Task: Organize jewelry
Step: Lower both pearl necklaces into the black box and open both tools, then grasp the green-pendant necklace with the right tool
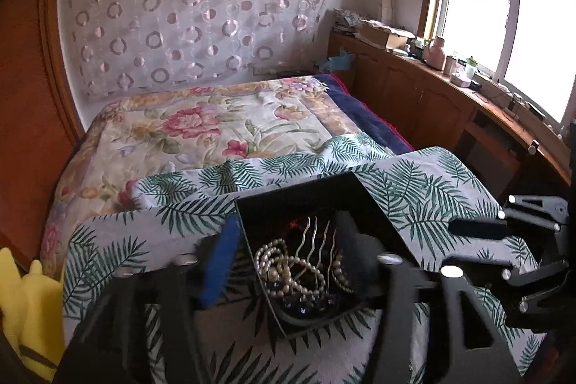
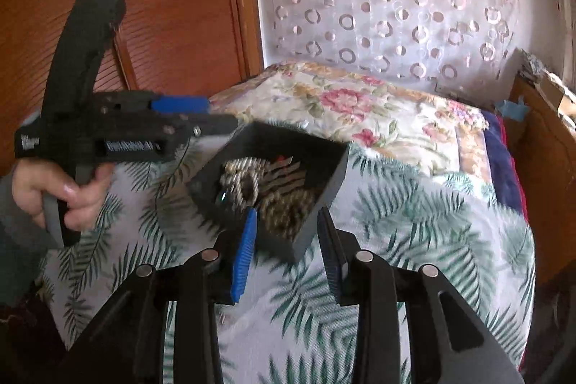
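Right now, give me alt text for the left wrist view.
A black tray of tangled pearl strands and a metal hair comb sits on a palm-print cloth over a floral bed; the open left tool straddles its near left wall.

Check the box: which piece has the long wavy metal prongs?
The hair comb, standing up among the pearl strands in the black box; the rest are beads.

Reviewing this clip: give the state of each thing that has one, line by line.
Black box: lidless, holding jewelry, resting on the leaf-print cloth.
Pearl necklace: coiled inside the box.
Hair comb: inside, prongs up.
Left tongs: open, straddling the box's left wall.
Right tongs: open, empty.
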### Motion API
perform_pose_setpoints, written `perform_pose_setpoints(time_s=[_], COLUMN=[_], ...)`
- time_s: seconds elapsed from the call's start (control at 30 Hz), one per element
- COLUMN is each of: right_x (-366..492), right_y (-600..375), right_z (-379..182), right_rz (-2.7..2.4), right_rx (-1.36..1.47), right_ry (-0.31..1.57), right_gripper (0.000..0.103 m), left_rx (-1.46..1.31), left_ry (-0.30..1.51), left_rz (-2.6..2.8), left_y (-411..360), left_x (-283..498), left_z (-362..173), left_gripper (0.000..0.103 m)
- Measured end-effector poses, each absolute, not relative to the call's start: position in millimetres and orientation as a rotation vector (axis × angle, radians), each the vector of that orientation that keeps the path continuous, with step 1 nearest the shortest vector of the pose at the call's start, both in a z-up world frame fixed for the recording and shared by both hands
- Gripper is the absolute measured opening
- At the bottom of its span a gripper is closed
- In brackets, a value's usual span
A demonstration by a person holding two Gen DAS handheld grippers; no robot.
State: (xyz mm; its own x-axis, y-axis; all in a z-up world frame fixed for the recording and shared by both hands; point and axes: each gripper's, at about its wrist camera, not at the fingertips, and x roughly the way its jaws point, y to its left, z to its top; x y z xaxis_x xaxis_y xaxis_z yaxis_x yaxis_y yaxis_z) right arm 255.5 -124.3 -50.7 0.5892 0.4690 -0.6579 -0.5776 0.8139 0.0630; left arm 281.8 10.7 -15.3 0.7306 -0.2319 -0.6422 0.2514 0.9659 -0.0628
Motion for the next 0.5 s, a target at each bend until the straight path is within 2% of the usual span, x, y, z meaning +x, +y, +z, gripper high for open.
perform_pose_setpoints(time_s=[0.07,0.23,0.5], right_x=[244,216,201], right_y=[-124,-116,-101], right_z=[-62,-93,-114], right_rz=[0.621,0.655,0.694], right_rx=[-0.171,-0.198,-0.179], right_ry=[0.746,0.818,0.876], right_gripper=[0.037,0.037,0.033], left_rx=[0.023,0.009,-0.001], left_ry=[0.698,0.72,0.791], left_rz=[-0.263,-0.247,-0.224], left_y=[13,21,35], left_x=[271,246,213], left_z=[-16,-29,-59], left_gripper=[0.08,0.095,0.095])
